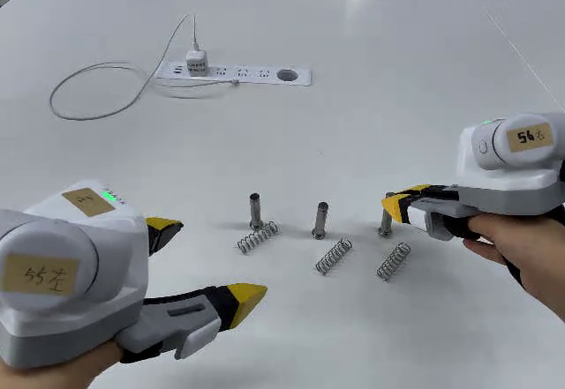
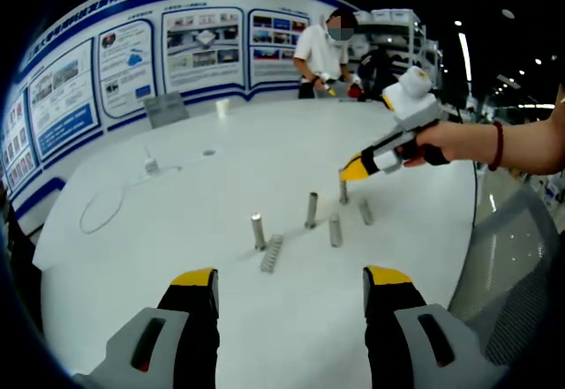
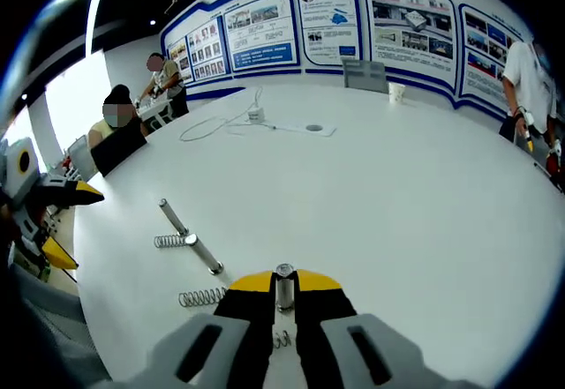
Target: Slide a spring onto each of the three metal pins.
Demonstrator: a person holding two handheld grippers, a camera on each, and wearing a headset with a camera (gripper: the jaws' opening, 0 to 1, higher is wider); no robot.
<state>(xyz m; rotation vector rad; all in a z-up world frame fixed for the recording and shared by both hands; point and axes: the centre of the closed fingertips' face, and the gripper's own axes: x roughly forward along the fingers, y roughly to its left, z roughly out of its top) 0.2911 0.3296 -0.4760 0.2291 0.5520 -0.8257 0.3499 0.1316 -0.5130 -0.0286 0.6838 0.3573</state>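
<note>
Three upright pins point(image 1: 320, 219), springs point(image 1: 334, 256) lying beside (unthreaded)

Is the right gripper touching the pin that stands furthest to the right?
Touching. In the right gripper view the right gripper has its jaws closed on the right pin, with no gap visible on either side of it.

Demo lab w/ wall info panels point(image 3: 260, 32)
</note>
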